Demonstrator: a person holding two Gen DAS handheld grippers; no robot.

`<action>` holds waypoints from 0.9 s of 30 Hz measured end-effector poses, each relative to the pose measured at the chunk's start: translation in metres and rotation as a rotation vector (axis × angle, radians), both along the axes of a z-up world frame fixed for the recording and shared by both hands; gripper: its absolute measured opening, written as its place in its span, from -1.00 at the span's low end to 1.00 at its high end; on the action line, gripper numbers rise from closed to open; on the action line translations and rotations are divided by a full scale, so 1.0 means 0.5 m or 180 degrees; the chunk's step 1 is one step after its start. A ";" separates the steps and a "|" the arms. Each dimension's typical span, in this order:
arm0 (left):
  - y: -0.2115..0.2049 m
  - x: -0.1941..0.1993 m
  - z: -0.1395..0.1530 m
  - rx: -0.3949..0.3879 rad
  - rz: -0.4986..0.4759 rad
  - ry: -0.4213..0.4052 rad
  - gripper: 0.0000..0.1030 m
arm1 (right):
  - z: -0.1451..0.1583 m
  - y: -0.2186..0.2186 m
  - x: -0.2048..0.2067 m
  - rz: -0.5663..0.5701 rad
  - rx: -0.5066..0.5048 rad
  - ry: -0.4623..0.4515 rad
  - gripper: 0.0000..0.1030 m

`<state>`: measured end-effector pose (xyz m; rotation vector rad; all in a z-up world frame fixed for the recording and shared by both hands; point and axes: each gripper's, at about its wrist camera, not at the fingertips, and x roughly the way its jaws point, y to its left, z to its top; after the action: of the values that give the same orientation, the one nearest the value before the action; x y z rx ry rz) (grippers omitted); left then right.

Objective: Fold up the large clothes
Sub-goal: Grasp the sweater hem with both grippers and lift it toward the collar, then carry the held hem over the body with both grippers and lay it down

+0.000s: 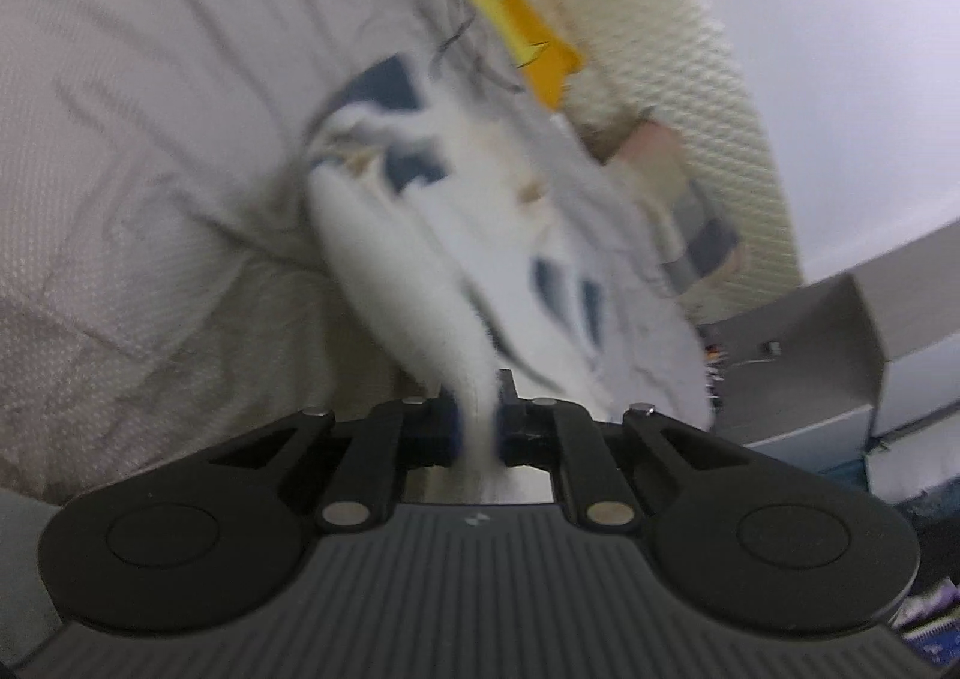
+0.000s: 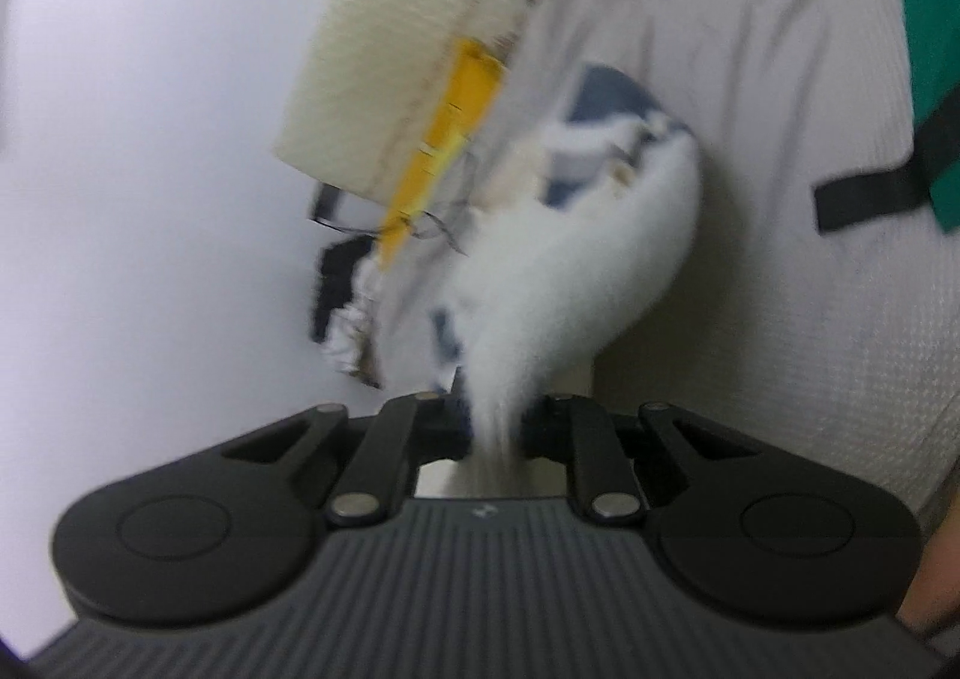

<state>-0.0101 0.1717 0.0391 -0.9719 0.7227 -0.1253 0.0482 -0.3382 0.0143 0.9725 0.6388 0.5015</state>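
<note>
The left claw (image 1: 477,427) is pinched shut on a gathered edge of the white garment (image 1: 480,235), and from that pinch the cloth runs straight away from the jaws, up and over the pale bedspread (image 1: 150,139) toward the yellow strip (image 1: 516,7) beside the cream knit (image 1: 660,49). So its long axis lies along the line the claw points, not across it. The right claw (image 2: 495,430) is likewise clamped on a bunch of the same garment (image 2: 570,271), which rises from between its jaws and swells out over the bedspread (image 2: 780,199), with the yellow strip (image 2: 444,145) and cream knit (image 2: 384,67) just left of it. Both hands seem equally close, each with its own edge. I'd judge the next move turns on keeping the two pinches level and apart, so the cloth hangs flat between them before it is laid over. Blur hides the far hem.
</note>
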 end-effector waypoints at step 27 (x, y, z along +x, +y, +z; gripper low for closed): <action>0.018 0.132 0.062 -0.0288 0.0204 -0.0204 -0.79 | 0.066 -0.007 0.073 -0.0467 -0.0030 0.0144 -0.65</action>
<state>0.0558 0.1808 0.0704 -1.0718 0.6306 -0.1333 0.0849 -0.3415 0.0474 1.0158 0.6048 0.3472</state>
